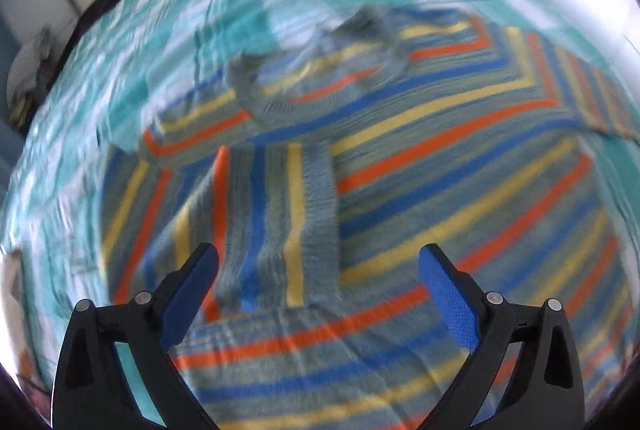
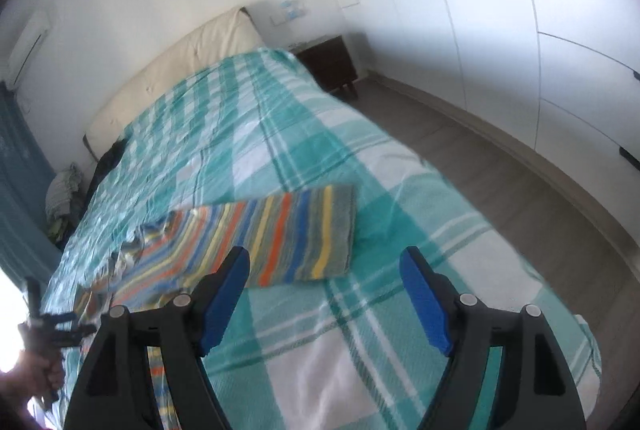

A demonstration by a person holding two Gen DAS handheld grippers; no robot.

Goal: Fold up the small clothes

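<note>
A knitted sweater (image 1: 400, 158) with blue, orange, yellow and grey stripes lies on a teal checked bedspread (image 1: 160, 50). Its grey collar (image 1: 320, 70) points away, and one sleeve (image 1: 280, 222) is folded across the body. My left gripper (image 1: 318, 262) hovers open just above that sleeve with nothing between its blue pads; the picture is blurred. In the right wrist view the sweater (image 2: 280, 230) is further out, its other sleeve stretched to the right. My right gripper (image 2: 326, 262) stands open over the bedspread (image 2: 360, 330), holding nothing. A hand (image 2: 36, 378) holds the left gripper at the far left.
A cream headboard (image 2: 180, 70) closes the bed's far end. A dark nightstand (image 2: 328, 62) stands beside it. The bed's right edge drops to a wooden floor (image 2: 520, 170) before white wardrobe doors (image 2: 520, 10). A pile of clothes (image 2: 64, 198) sits on the left.
</note>
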